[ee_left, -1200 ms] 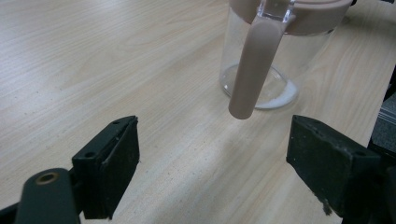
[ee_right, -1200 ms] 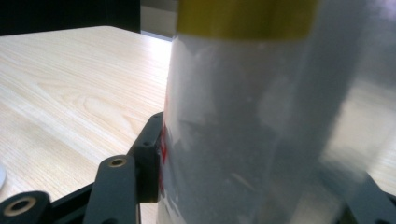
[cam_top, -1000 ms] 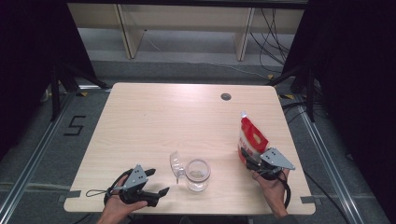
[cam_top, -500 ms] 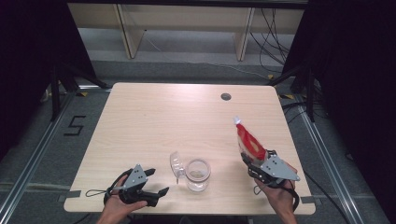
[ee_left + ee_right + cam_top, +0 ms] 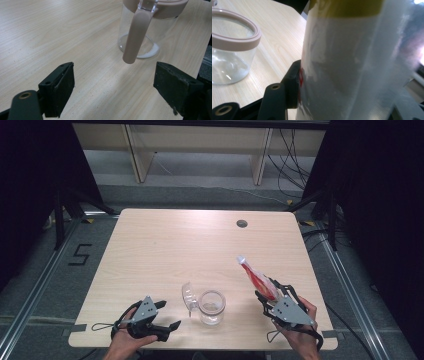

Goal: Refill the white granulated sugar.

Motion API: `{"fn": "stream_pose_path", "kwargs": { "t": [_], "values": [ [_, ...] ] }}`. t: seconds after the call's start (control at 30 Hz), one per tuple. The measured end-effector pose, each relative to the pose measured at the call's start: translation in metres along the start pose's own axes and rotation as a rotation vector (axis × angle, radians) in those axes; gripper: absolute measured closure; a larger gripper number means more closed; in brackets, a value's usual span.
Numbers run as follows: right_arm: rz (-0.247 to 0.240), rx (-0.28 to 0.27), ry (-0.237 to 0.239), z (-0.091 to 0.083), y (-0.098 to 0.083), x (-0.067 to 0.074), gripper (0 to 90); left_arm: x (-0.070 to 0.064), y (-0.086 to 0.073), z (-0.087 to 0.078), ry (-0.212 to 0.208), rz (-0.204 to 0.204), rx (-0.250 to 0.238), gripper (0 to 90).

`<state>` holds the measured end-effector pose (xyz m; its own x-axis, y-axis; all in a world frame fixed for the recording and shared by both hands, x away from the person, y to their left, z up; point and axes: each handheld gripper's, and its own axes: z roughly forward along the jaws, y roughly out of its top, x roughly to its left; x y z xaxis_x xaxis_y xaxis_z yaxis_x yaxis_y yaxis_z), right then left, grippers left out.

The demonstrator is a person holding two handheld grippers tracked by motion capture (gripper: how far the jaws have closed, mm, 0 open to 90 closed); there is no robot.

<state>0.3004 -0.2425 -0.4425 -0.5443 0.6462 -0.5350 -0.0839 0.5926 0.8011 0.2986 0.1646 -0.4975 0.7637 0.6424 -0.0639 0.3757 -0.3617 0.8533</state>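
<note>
Near the front edge of the pale wooden table (image 5: 165, 250), the right gripper (image 5: 267, 296) pinches a soft pouch of red, white and clear plastic (image 5: 256, 280). The pouch leans out of the jaws, its pale top end pointing up and away from the hand towards the middle of the table. In the right gripper view the same pouch (image 5: 352, 62) stands close in front of the camera, whitish and see-through with a yellow band across its upper part and a trace of red print low at its left edge, where one black jaw lies flat against it; the other jaw is hidden behind the plastic.

To the left of that gripper, near but not touching it, stands a clear glass jar with a dusty-pink rim (image 5: 212, 306), open at the top, with a little white matter on its bottom. A clear hinged lid (image 5: 188, 295) sticks up at the jar's left side.

Farther left, the left gripper (image 5: 165, 317) rests on the table by the front edge, in the person's hand, its jaws spread wide with nothing between them. In the left gripper view the jar (image 5: 140, 37) stands just ahead of the open jaws, slightly towards the right one, and a dusty-pink strap (image 5: 135, 37) hangs from the rim down its near side, ending above the table.
</note>
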Motion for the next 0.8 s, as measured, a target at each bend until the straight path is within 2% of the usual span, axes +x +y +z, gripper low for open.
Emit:
{"fn": "stream_pose_path", "kwargs": {
  "t": [0.23, 0.3, 0.33, 0.37, 0.5, 0.6, 0.63, 0.77, 0.8],
  "values": [
    [-0.095, 0.036, -0.018, -0.004, 0.006, 0.003, 46.6, 0.0, 0.0, 0.0, -0.001, -0.001, -0.002, 16.5],
    [-0.175, 0.055, -0.029, -0.005, 0.008, 0.003, 46.6, 0.0, 0.0, 0.0, -0.001, -0.003, -0.003, 16.5],
    [-0.193, 0.058, -0.036, -0.006, 0.009, 0.003, 46.6, 0.0, -0.001, 0.001, -0.001, -0.009, -0.015, 16.5],
    [-0.192, 0.063, -0.038, -0.007, 0.01, 0.004, 46.7, 0.0, -0.001, 0.001, -0.004, -0.007, -0.007, 16.5],
    [-0.335, 0.093, -0.041, -0.01, 0.016, 0.007, 46.7, 0.0, 0.0, 0.001, -0.002, -0.003, -0.003, 16.5],
    [-0.361, 0.109, -0.029, -0.01, 0.019, 0.012, 46.8, 0.0, -0.001, 0.001, 0.0, 0.0, -0.005, 16.5],
    [-0.404, 0.111, -0.023, -0.009, 0.02, 0.012, 46.8, 0.0, 0.0, 0.0, 0.006, 0.001, -0.001, 16.5],
    [-0.472, 0.133, -0.04, -0.008, 0.021, 0.017, 46.9, 0.0, -0.001, 0.001, -0.003, -0.005, -0.02, 16.5],
    [-0.492, 0.133, -0.045, -0.009, 0.022, 0.018, 46.9, 0.0, -0.001, 0.001, 0.001, -0.008, -0.013, 16.5]
  ]
}}
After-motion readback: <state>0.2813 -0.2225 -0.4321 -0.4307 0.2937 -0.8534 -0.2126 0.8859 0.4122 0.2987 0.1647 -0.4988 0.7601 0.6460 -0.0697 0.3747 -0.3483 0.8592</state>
